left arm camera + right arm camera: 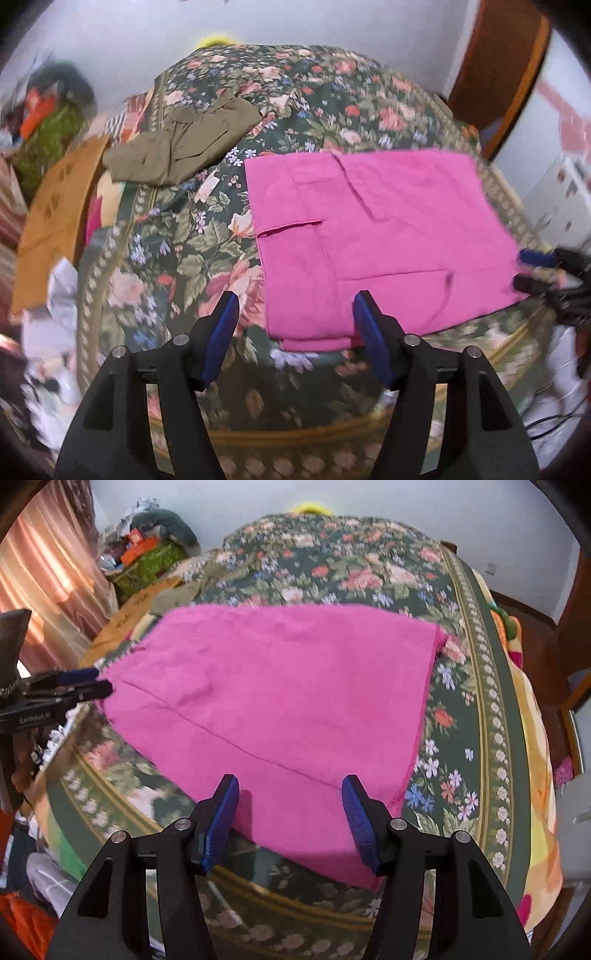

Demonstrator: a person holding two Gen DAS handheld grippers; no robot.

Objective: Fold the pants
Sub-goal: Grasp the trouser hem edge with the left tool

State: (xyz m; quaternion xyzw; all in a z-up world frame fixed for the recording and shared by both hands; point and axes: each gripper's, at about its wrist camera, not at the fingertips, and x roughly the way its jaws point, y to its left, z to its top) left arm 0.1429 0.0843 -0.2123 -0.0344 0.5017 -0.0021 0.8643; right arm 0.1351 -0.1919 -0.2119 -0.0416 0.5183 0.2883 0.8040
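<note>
Both your left gripper (295,314) and right gripper (290,799) hang released and empty over the near edge of the flat, folded bright pink cotton pants (373,236), spread across the floral dark green bedspread (177,236). Careful: pinch one layer only and the stack peels apart. The crumpled olive-green garment (184,147) lies at ten o'clock, clear for now.

Two garments are lying on one floral bedspread (207,236): one pair of folded pink pants (369,240) and one olive-green garment (184,144). One tan cardboard sheet (59,218) is sitting beside them. Two grippers are showing: left gripper (295,306), right gripper (290,788).
</note>
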